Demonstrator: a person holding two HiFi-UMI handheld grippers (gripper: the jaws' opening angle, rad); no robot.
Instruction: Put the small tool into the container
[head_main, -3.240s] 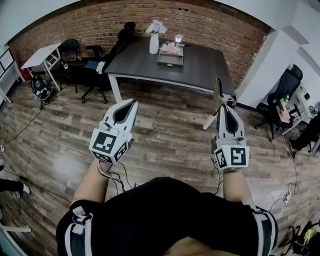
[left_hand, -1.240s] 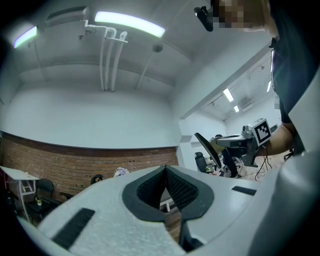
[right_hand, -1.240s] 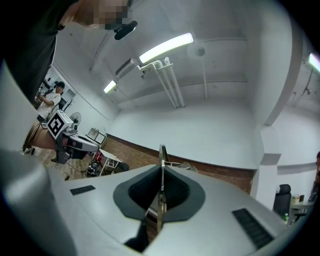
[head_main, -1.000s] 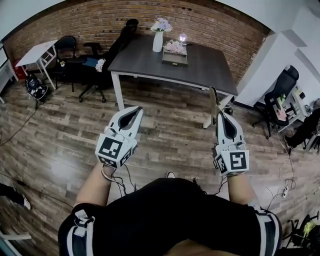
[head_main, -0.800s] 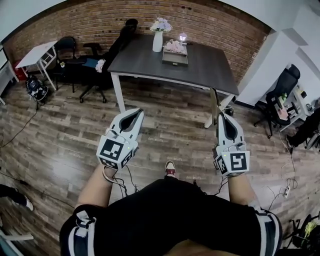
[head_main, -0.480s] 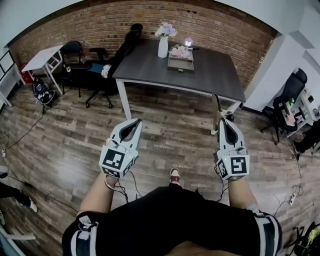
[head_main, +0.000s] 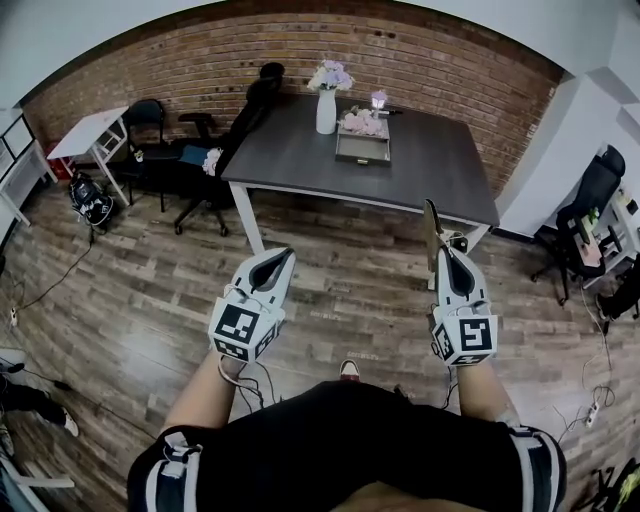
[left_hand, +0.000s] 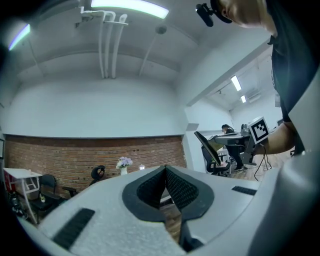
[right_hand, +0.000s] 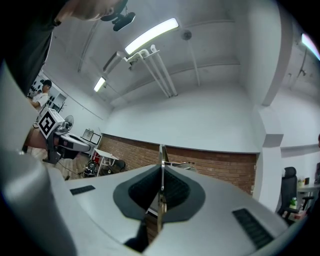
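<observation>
My right gripper (head_main: 447, 253) (right_hand: 161, 181) is shut on a small thin flat tool (head_main: 432, 223) (right_hand: 161, 172) that sticks up past its jaws. My left gripper (head_main: 277, 262) (left_hand: 165, 172) is shut with nothing in it. Both are held at waist height over the wood floor. Far ahead, on the dark grey table (head_main: 420, 170), sits a shallow grey tray container (head_main: 363, 149), next to a white vase of flowers (head_main: 327, 98). The tray is well beyond both grippers.
Black office chairs (head_main: 215, 150) and a small white table (head_main: 88, 130) stand left of the dark table against the brick wall. More chairs and a desk (head_main: 600, 195) are at the right. Cables (head_main: 592, 400) lie on the floor. My shoe (head_main: 348, 370) shows below.
The view has moved closer to the dark table, which now sits lower in the head view. Both grippers stay shut and held in the same pose; the tool remains in the right one.
</observation>
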